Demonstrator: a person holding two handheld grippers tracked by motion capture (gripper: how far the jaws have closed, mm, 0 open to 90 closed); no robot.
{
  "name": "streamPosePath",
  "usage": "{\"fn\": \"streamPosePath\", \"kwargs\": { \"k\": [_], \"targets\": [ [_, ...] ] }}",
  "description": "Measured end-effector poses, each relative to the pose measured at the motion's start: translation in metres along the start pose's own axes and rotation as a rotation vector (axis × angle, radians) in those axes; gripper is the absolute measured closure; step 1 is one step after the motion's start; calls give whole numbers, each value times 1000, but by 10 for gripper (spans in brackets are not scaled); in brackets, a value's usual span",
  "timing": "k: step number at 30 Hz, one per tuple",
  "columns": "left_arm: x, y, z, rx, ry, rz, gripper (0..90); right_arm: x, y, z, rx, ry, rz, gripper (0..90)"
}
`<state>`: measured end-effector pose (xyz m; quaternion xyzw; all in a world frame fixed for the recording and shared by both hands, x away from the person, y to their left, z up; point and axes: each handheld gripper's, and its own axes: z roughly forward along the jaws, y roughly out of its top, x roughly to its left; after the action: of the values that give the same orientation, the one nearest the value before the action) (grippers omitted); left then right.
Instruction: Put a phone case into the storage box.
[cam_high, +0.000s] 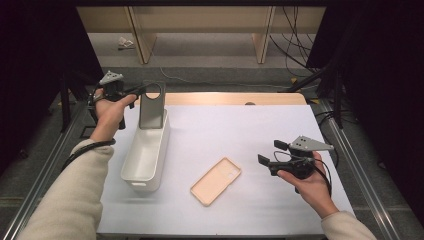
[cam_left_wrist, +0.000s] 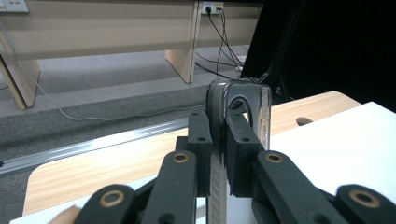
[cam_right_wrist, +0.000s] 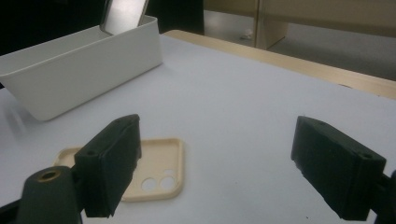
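Low at the right of the high view, my right gripper (cam_high: 266, 152) hangs over the white worktop (cam_high: 260, 125) with its jaws spread wide and nothing between them. Just left of it, at lower centre, a beige phone case (cam_high: 216, 181) lies flat. Further up at the left, my left gripper (cam_high: 141, 89) is clamped on a grey phone case (cam_high: 152, 106), held upright over the far end of the white bin (cam_high: 146, 155)

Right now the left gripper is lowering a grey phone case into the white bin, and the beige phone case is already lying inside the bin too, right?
Not quite. The beige phone case lies on the white table cover outside the white bin, as the high view shows. The left gripper does hold the grey phone case upright over the bin's far end.
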<state>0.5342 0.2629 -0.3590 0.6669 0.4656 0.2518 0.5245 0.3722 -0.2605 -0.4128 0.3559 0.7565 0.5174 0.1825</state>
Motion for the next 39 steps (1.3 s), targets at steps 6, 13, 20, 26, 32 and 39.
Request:
{"fn": "streamPosePath", "kwargs": {
  "k": [6,13,20,26,32,39],
  "targets": [
    [1,-2,2,6,5,-1,815,0,0,0,0,2,0,170],
    [2,-3,4,10,6,1,815,0,0,0,-1,1,0,170],
    [4,-5,6,18,8,-2,815,0,0,0,-2,3,1,170],
    [4,-7,7,22,8,-2,815,0,0,0,-2,2,1,170],
    [5,-9,8,25,7,-7,815,0,0,0,-2,2,1,170],
    [6,-12,10,30,7,-9,815,-1,0,1,0,2,-1,170]
  ]
}}
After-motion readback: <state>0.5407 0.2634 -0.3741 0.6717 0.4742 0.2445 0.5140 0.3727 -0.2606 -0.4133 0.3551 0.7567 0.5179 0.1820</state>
